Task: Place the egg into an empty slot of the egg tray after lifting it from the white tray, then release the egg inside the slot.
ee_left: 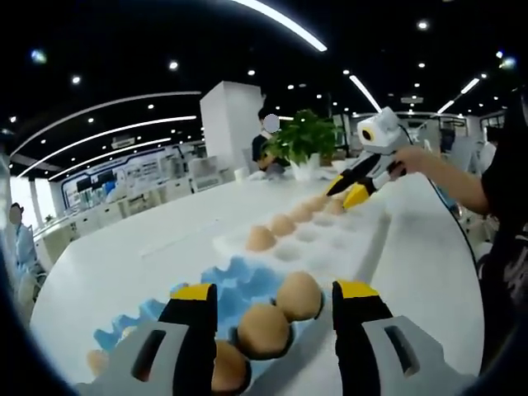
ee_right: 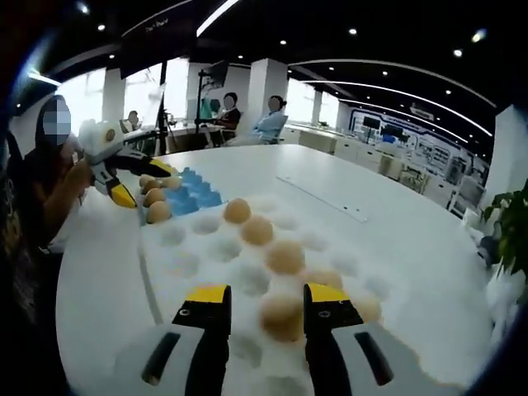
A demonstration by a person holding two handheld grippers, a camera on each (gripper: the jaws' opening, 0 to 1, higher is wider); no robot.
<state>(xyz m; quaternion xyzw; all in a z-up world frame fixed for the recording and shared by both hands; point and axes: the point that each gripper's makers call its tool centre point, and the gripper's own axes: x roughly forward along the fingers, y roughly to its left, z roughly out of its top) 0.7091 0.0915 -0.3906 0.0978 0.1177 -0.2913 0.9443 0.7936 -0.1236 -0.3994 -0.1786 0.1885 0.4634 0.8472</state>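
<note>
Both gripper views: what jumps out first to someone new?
The brown eggs: a row lies in the white moulded tray along the round white table, and the right gripper has its open yellow-tipped jaws around one egg there. In the left gripper view, the left gripper hangs open over three more eggs in the blue egg tray.

Open office: dark ceiling (ee_left: pixel 124 41), strip lights (ee_left: pixel 285 23), white pillar (ee_left: pixel 231 120), potted plant (ee_left: pixel 305 140).
</note>
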